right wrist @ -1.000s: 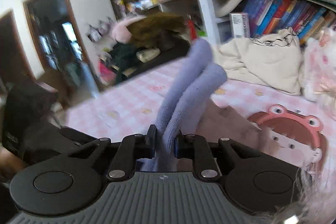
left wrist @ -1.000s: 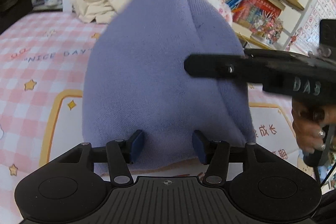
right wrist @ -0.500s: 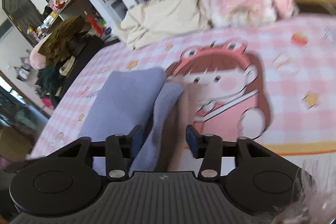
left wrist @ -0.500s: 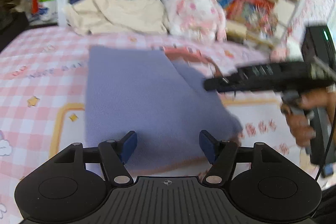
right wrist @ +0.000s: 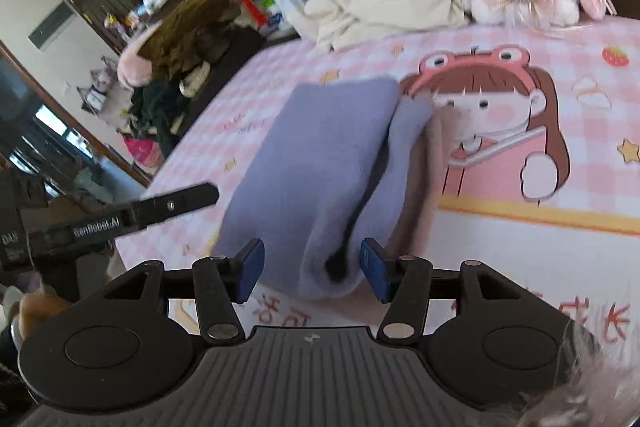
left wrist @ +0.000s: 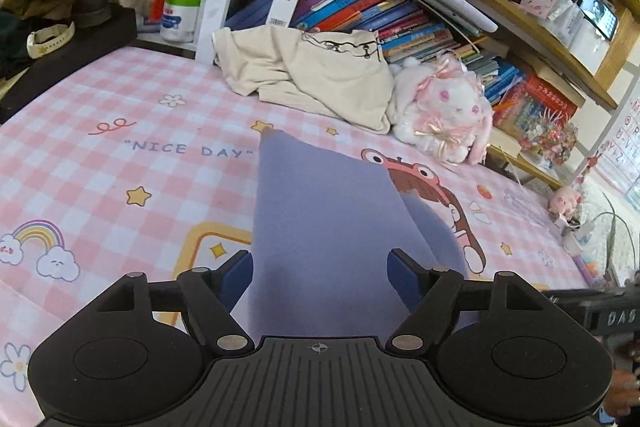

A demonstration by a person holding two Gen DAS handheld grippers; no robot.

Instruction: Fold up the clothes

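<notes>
You've let go: a second ago your right gripper (right wrist: 312, 269) pinched the lilac garment (right wrist: 320, 163), now both it and your left gripper (left wrist: 320, 277) gape, garment folded mid-frame on the pink sheet (left wrist: 120, 163)

Open bedsheet (left wrist: 120, 163) left of the folded garment (left wrist: 328, 227) — cream cloth (left wrist: 320, 75), plush rabbit (left wrist: 448, 111) probably crowd beyond.

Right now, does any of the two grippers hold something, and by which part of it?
Nothing is held. The left gripper and the right gripper are both open, and the folded lavender garment lies free on the pink checked sheet.
</notes>
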